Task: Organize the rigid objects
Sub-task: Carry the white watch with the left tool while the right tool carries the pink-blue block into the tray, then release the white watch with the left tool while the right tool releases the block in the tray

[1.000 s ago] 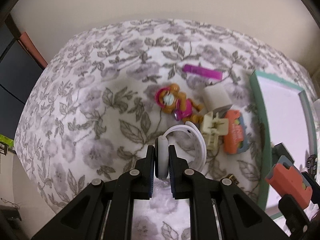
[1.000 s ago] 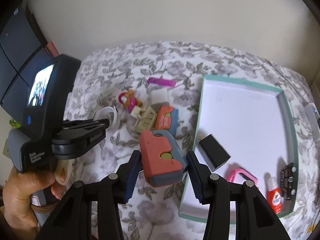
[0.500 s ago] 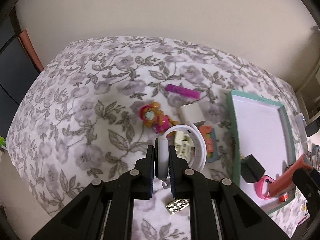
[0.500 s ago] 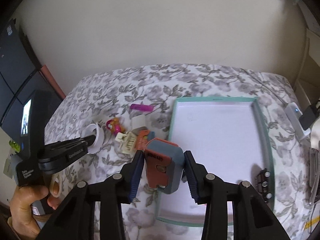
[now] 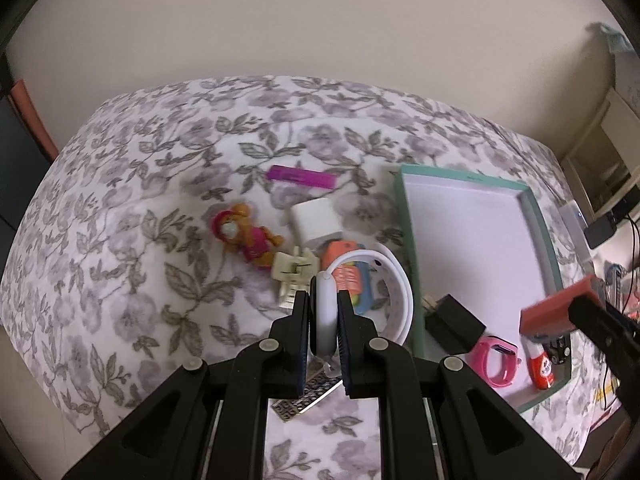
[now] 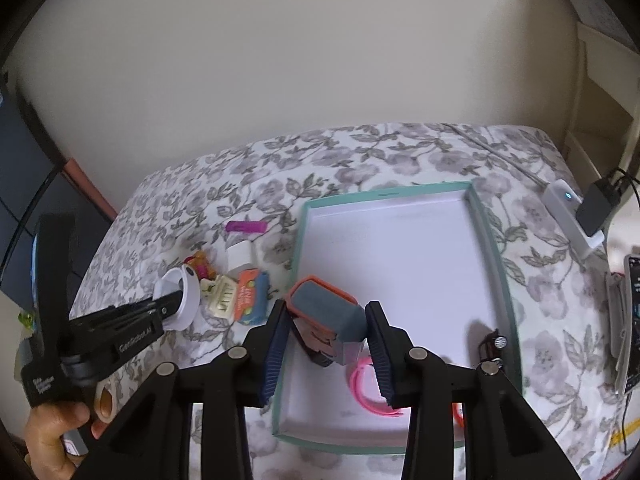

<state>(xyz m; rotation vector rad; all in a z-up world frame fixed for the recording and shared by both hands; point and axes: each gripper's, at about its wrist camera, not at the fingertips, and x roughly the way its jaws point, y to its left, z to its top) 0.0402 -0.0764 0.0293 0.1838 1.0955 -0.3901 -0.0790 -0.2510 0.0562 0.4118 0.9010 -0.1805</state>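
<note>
Both held things have travelled toward the teal tray since the earlier frames: the orange-and-grey block was beside the tray's near-left corner then and now hangs over its near end, and the right claw has just been closing, the block between its pads. The white watch sits clamped in the narrow left claw, above the pile and just left of the tray.

By my reading the sorting is partly done. 4 things already lie in the tray beyond the right claw: a black block, a pink band, a small red-labelled bottle and a dark toy car. Ahead of the left claw the figurine, white charger, cream clip, orange card and purple bar wait on the bed.

Both claws tilt steeply downward, side by side.
</note>
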